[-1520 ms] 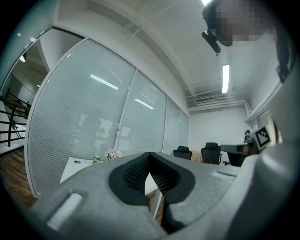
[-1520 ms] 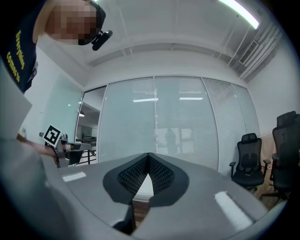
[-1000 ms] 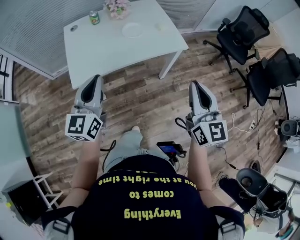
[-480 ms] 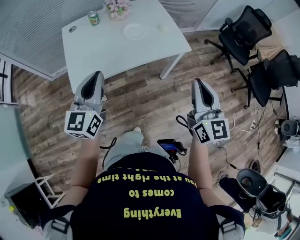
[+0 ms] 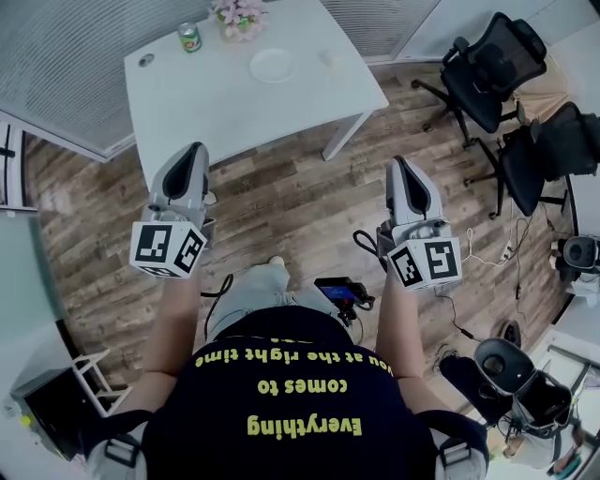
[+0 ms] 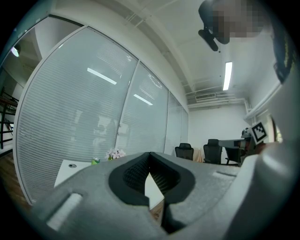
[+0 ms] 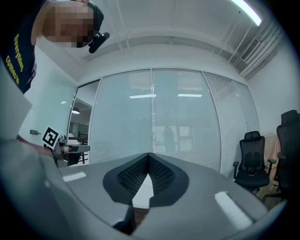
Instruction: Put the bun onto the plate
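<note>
A white table (image 5: 225,103) stands ahead on the wood floor. On its far part lie a white plate (image 5: 272,65) and, right of it, a small pale item (image 5: 328,57) that may be the bun. My left gripper (image 5: 195,150) and right gripper (image 5: 397,163) are held level over the floor, short of the table's near edge. Both are shut with nothing in them. In the left gripper view the fingertips (image 6: 149,154) meet in front of the table top. The right gripper view shows its fingertips (image 7: 149,154) meeting too.
A green can (image 5: 190,36) and a bunch of pink flowers (image 5: 236,16) stand at the table's far edge. Black office chairs (image 5: 492,66) crowd the right side, with cables and gear on the floor below them. A glass wall with blinds (image 5: 75,56) runs behind the table.
The table has slid slightly down and right in the head view as I step toward it. Both grippers stay shut and keep the same level pose.
</note>
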A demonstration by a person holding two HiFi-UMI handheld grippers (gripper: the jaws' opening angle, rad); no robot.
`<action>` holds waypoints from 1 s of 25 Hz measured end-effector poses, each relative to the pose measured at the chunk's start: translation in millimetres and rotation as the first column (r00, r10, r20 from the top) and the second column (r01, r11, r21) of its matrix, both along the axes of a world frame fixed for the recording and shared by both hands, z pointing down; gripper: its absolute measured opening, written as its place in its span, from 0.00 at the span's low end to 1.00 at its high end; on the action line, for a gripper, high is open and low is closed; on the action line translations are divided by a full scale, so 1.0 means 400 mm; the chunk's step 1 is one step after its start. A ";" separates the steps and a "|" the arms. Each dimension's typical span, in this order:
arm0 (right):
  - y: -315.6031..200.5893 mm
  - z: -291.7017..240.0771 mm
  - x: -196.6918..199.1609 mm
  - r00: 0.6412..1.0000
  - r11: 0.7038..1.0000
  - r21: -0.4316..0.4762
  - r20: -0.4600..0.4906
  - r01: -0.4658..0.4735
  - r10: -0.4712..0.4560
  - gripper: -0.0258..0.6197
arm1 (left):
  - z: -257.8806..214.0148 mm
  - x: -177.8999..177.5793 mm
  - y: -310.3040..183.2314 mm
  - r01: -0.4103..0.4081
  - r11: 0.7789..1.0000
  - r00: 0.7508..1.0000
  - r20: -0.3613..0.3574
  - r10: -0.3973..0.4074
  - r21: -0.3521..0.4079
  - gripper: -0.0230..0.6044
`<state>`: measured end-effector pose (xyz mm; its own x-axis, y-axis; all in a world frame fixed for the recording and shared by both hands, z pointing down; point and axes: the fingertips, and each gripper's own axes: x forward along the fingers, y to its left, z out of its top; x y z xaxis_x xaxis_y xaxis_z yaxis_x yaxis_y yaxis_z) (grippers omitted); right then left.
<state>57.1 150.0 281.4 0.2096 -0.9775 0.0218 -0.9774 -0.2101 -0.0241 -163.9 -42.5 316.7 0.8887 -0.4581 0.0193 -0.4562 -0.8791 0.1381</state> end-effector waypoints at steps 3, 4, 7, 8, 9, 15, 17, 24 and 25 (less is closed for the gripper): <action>-0.003 0.004 0.006 1.000 1.000 0.000 0.001 -0.010 0.010 0.05 | 0.002 0.003 -0.007 -0.003 1.000 1.000 -0.001 0.003 -0.001 0.04; -0.004 0.006 0.008 1.000 1.000 -0.003 0.003 -0.013 0.013 0.05 | 0.003 0.004 -0.008 -0.004 1.000 1.000 -0.002 0.004 -0.002 0.04; -0.011 0.014 0.009 1.000 1.000 -0.015 0.007 -0.017 0.017 0.05 | 0.005 0.005 -0.015 -0.007 1.000 1.000 -0.004 0.007 -0.003 0.04; -0.013 0.015 0.008 1.000 1.000 -0.018 0.007 -0.016 0.016 0.05 | 0.006 0.005 -0.018 -0.007 1.000 1.000 -0.004 0.007 -0.003 0.04; -0.015 0.015 0.006 1.000 1.000 -0.021 0.007 -0.016 0.016 0.05 | 0.007 0.004 -0.020 -0.007 1.000 1.000 -0.003 0.007 -0.004 0.04; -0.026 0.011 0.008 1.000 1.000 -0.025 0.001 -0.013 0.013 0.05 | 0.005 0.001 -0.028 -0.002 1.000 1.000 -0.006 0.002 -0.006 0.04; -0.024 0.012 0.004 1.000 1.000 -0.028 0.000 -0.015 0.015 0.05 | 0.007 -0.004 -0.027 -0.002 1.000 1.000 -0.008 0.002 -0.008 0.04; -0.037 0.021 -0.007 1.000 0.999 -0.039 -0.008 0.004 -0.005 0.05 | 0.013 -0.024 -0.027 0.016 1.000 1.000 -0.013 -0.017 -0.016 0.04; -0.039 0.021 -0.006 1.000 0.999 -0.041 -0.010 0.007 -0.007 0.05 | 0.015 -0.024 -0.027 0.018 1.000 1.000 -0.011 -0.019 -0.016 0.04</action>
